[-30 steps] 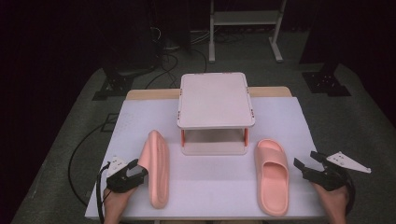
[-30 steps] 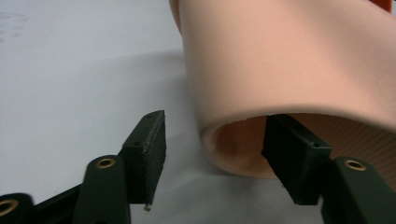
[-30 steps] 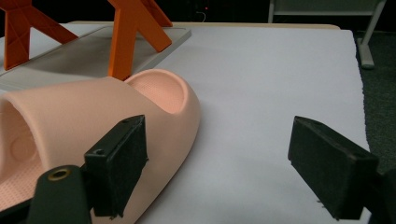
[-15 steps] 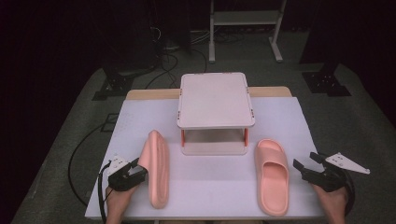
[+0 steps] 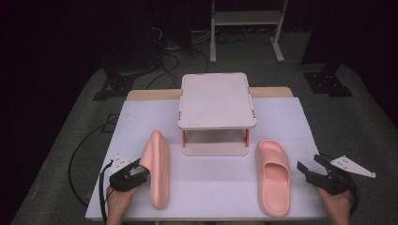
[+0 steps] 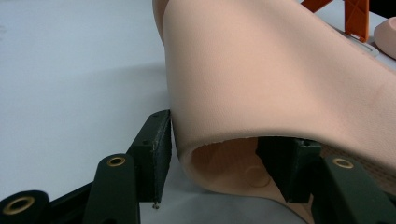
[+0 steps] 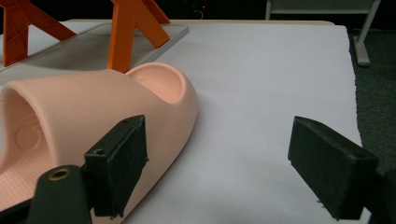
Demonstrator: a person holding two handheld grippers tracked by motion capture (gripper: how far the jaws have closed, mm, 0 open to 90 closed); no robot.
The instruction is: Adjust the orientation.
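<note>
The left slipper (image 5: pixel 156 169) lies tipped on its side on the bench (image 5: pixel 220 180), its long axis running near to far. The left gripper (image 5: pixel 136 171) meets it from the left: its jaws have just been closing and now clamp the strap (one outside, one inside the opening). The right slipper (image 5: pixel 273 176) sits sole-down, just left of the right gripper (image 5: pixel 313 167), whose jaws stand wide apart, holding nothing. The small rack (image 5: pixel 216 112) stands beyond, between them.
</note>
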